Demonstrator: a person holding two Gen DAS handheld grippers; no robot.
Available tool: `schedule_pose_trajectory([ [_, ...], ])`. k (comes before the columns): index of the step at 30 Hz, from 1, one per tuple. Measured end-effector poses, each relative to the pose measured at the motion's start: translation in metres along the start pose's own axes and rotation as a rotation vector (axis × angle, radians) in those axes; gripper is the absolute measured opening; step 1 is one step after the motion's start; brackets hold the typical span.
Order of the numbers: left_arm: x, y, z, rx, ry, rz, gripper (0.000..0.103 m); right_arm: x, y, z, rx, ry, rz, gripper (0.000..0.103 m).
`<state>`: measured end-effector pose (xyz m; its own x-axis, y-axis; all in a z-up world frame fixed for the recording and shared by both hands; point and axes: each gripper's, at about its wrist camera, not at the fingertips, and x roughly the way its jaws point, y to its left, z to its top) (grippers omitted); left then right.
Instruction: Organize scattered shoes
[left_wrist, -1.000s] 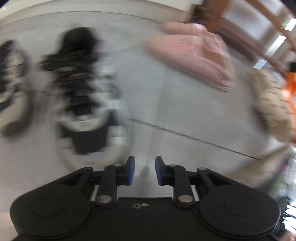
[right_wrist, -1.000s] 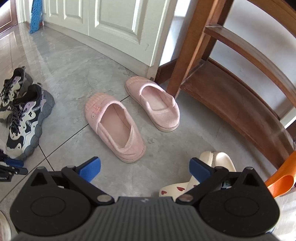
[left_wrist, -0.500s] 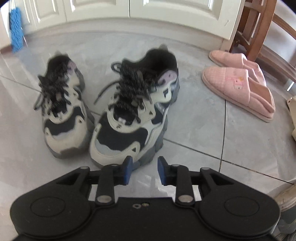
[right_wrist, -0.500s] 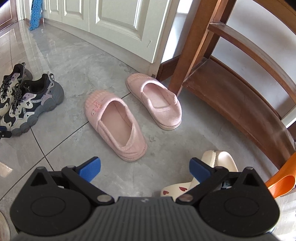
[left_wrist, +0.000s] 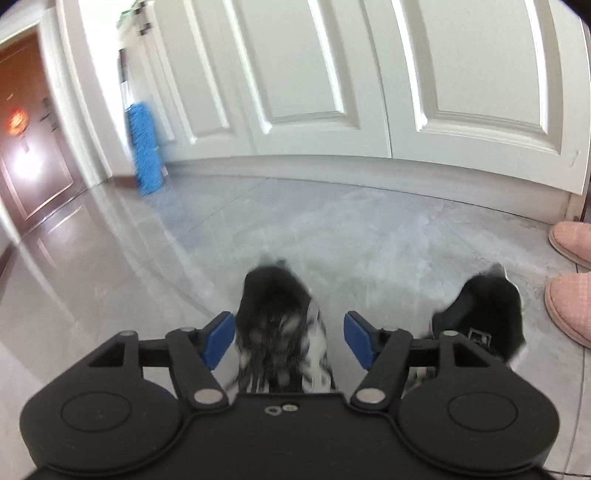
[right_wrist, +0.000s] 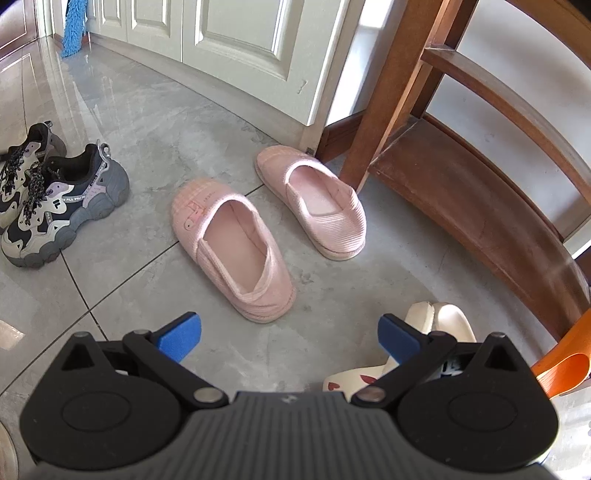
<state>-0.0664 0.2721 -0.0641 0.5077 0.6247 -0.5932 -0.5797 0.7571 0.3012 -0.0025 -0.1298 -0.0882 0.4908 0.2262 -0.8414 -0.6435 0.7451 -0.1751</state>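
The grey tile floor (right_wrist: 155, 110) is shiny, with thin dark lines between the tiles. Two chunky sneakers (right_wrist: 62, 206) stand side by side on it, and two pink slippers (right_wrist: 236, 243) lie apart from them, one just beside the leg of a brown wooden rack (right_wrist: 376, 110). A cream slipper with red hearts (right_wrist: 436, 328) lies nearby too.

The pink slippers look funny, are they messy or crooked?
Yes, a bit. The two pink slippers lie apart on the floor, toes splayed away from each other, one near the wooden shelf leg. The sneakers sit neatly side by side. A cream slipper lies partly hidden behind the right hand-held gripper.
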Motion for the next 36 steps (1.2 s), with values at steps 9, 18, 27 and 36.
schedule_pose_trajectory([
  [9, 0.053, -0.008, 0.007, 0.116, 0.084, -0.055, 0.056, 0.011, 0.010, 0.003, 0.013, 0.068, -0.020, 0.103],
  [18, 0.078, 0.002, -0.008, 0.125, 0.186, -0.229, 0.013, 0.031, 0.037, 0.006, -0.034, 0.142, 0.001, 0.103],
  [27, 0.055, 0.006, -0.015, 0.150, 0.119, -0.496, 0.010, 0.036, 0.049, 0.010, -0.054, 0.134, 0.014, 0.103],
  [36, 0.043, -0.018, -0.018, 0.211, 0.117, -0.507, 0.016, 0.033, 0.054, 0.011, -0.084, 0.115, 0.019, 0.103],
])
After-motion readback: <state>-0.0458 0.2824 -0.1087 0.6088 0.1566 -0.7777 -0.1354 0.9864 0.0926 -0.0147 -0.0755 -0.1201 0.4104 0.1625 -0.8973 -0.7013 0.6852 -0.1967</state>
